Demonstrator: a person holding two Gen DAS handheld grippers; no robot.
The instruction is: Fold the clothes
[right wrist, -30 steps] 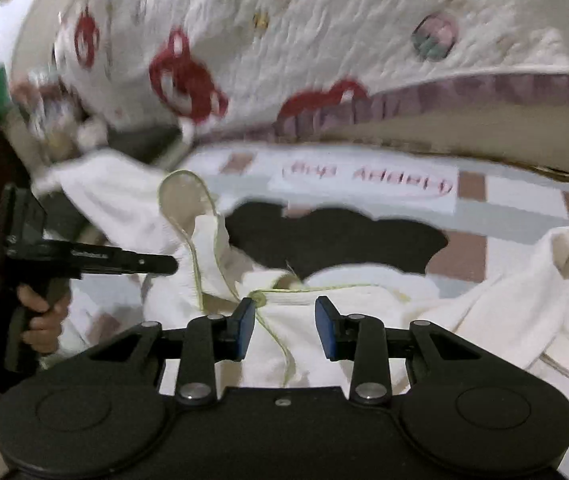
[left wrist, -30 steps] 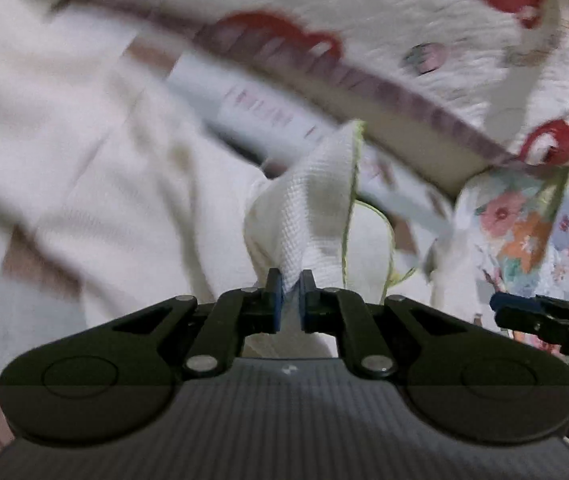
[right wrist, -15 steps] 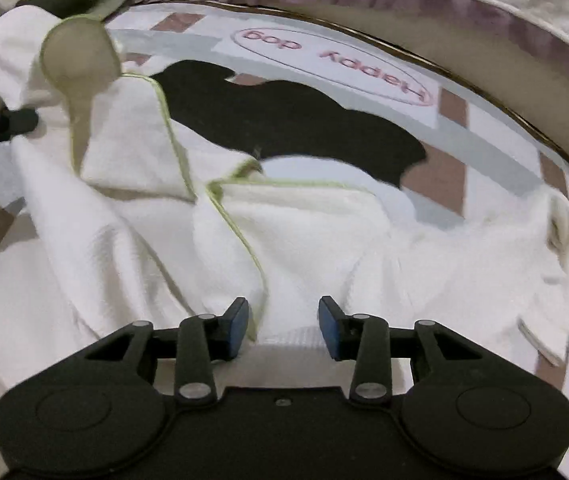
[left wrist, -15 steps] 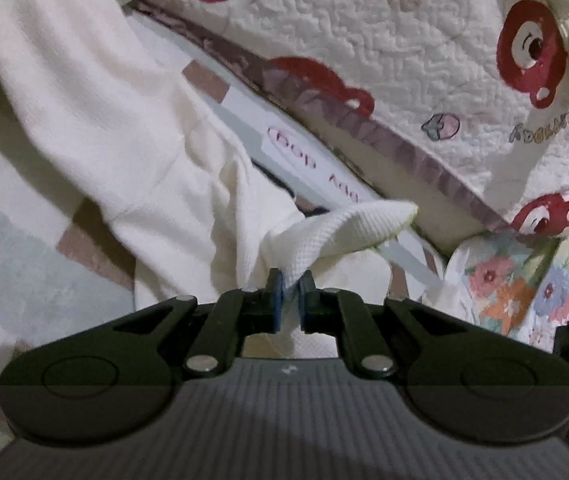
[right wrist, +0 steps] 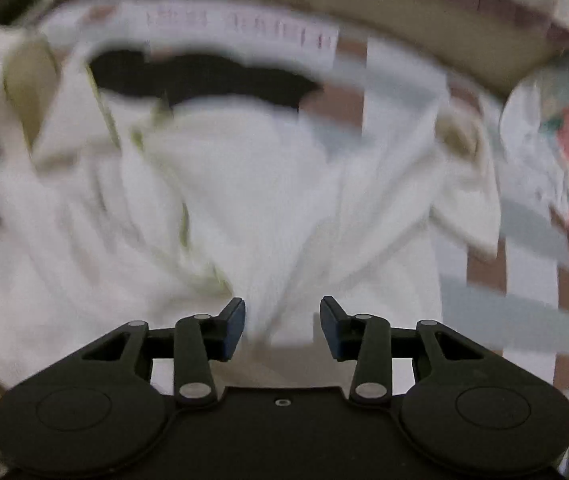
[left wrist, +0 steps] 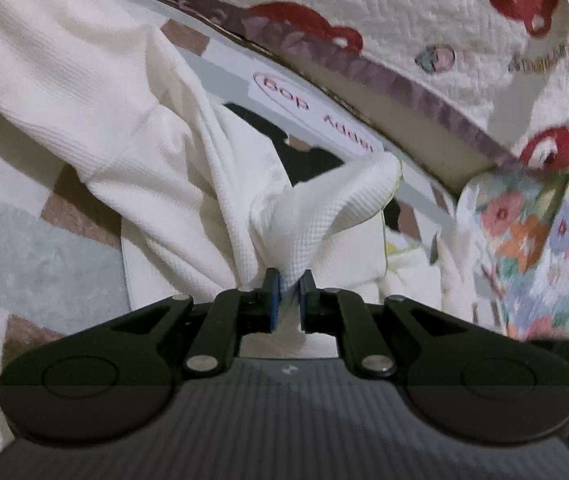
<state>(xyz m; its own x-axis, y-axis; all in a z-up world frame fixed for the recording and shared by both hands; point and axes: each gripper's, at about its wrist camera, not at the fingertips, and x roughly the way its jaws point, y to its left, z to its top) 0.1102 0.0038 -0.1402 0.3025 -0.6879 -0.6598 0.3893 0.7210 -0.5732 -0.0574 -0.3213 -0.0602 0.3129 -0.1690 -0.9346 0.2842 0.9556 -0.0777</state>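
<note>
1. My left gripper was clamped almost fully closed on a bunched fold of the white garment; the waffle-knit cloth bulged up out of the blue pads and rolled over toward the right.
2. From that pinch the garment ran up and left across the left wrist view, one long sleeve-like part draped over the upper left corner.
3. The garment lay on a patterned mat with grey, brown and white blocks, a black shape and a white label with red lettering printed on it.
4. My right gripper had its jaws about half apart and opening. White cloth sat in the gap, but the pads were not pressing it, so nothing was held there.
5. The right wrist view was badly blurred. I could still make out the garment spread over the mat, with a yellow-green edge trim running down its left part.
6. A quilted white blanket with red bear prints lay beyond the mat, its purple border along the mat's far edge.
7. A floral cloth sat at the right edge, beside the mat.
</note>
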